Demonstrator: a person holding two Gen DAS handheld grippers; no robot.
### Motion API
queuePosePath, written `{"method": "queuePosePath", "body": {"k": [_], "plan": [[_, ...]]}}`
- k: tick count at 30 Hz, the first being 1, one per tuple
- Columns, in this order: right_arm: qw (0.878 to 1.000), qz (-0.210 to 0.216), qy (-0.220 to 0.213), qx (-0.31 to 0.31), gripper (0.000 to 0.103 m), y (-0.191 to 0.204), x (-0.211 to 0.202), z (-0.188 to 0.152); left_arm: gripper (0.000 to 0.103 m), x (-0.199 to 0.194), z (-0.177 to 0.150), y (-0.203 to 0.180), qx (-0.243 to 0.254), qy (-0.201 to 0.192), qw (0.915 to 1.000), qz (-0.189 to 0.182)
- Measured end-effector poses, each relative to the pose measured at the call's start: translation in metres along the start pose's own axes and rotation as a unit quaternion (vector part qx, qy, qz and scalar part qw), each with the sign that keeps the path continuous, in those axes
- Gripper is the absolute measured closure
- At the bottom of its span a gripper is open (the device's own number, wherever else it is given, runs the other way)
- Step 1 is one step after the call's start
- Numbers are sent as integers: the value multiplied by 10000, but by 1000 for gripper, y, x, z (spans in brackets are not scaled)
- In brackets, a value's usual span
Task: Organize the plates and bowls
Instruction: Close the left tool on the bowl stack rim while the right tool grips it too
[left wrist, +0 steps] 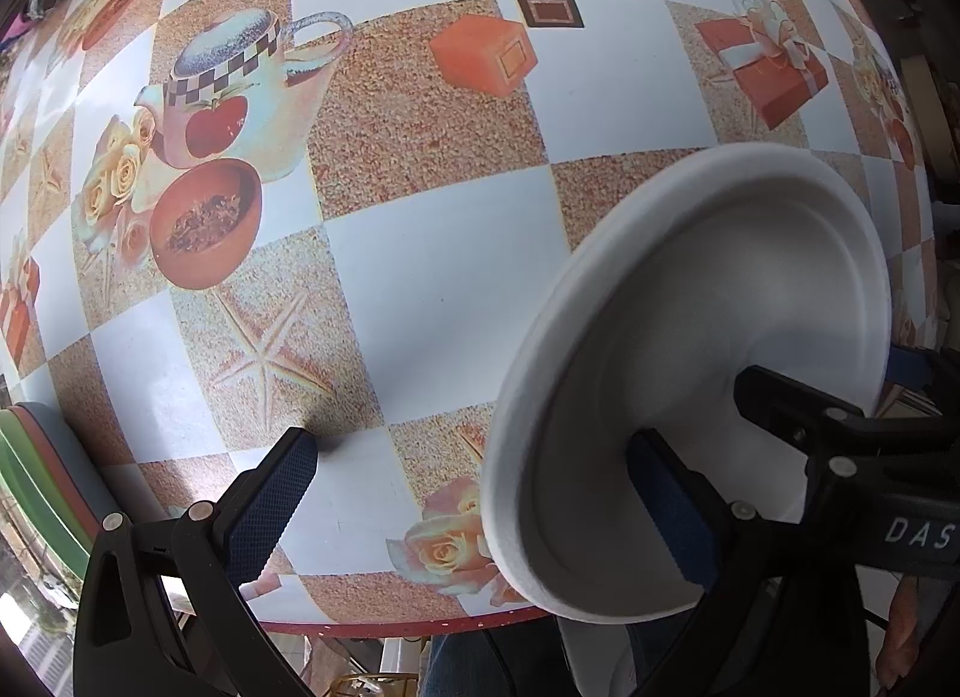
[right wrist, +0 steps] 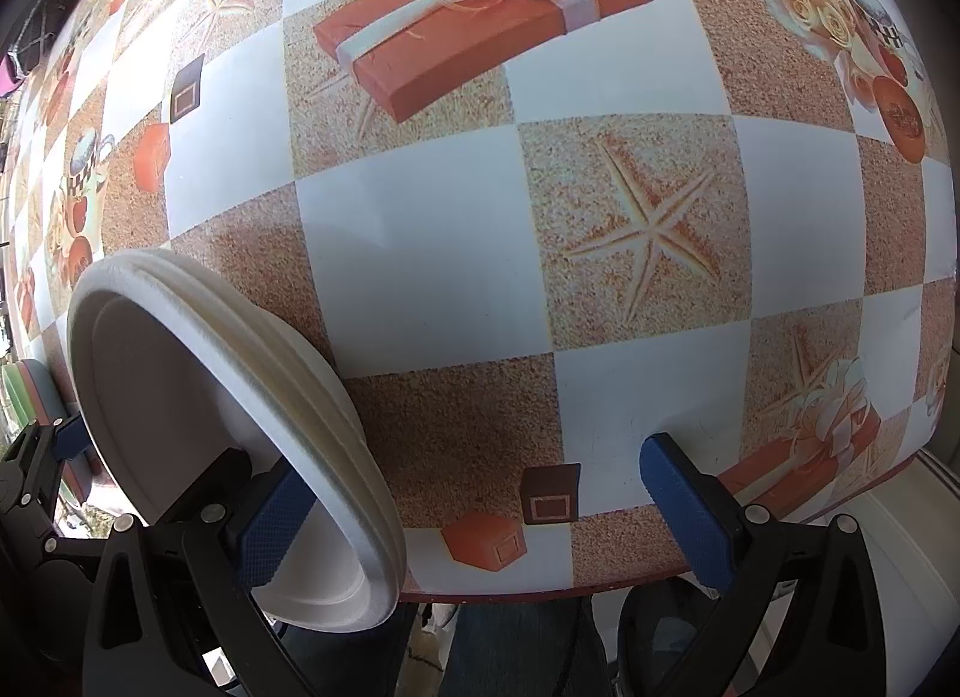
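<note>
A stack of white paper plates (left wrist: 690,373) stands on edge between my two grippers, above the near edge of the table. In the left wrist view its hollow face shows; my left gripper (left wrist: 474,499) is wide open, and its right finger (left wrist: 672,511) lies against that face. In the right wrist view the stack (right wrist: 240,427) shows its ribbed rims; my right gripper (right wrist: 474,517) is wide open, and its left finger (right wrist: 270,523) touches the stack. Neither gripper is shut on the plates.
The table (left wrist: 420,289) carries a checked oilcloth printed with teapots, gift boxes and starfish. A stack of coloured plates, green and orange among them (left wrist: 36,457), sits at the table's left edge; it also shows in the right wrist view (right wrist: 24,391). The table's near edge (right wrist: 600,577) is right below the grippers.
</note>
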State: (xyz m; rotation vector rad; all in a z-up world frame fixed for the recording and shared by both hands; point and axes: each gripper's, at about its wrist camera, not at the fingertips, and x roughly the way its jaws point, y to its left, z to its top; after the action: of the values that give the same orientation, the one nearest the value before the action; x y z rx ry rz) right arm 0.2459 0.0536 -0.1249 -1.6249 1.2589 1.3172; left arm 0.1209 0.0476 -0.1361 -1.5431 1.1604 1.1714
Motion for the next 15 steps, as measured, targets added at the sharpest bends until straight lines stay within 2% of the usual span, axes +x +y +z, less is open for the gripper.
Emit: {"method": "queuePosePath", "body": {"k": [3,9,13,15], "plan": [[10000,-14,39,-18,0,3,2,5,0,2,0,3,-119,67,9999,-26],[9999,-81,-40,-133,1,11,2,3,2,0,-6,3,-95,-59,9999,14],[9996,-19,-75,-269,18,24,-6,0,11,-6,-8,-4,73,-163,9998,15],[9994,50,-112,-322,28,29,-9,-1,21,-9,-10,-7,132,-200,9997,-43]]}}
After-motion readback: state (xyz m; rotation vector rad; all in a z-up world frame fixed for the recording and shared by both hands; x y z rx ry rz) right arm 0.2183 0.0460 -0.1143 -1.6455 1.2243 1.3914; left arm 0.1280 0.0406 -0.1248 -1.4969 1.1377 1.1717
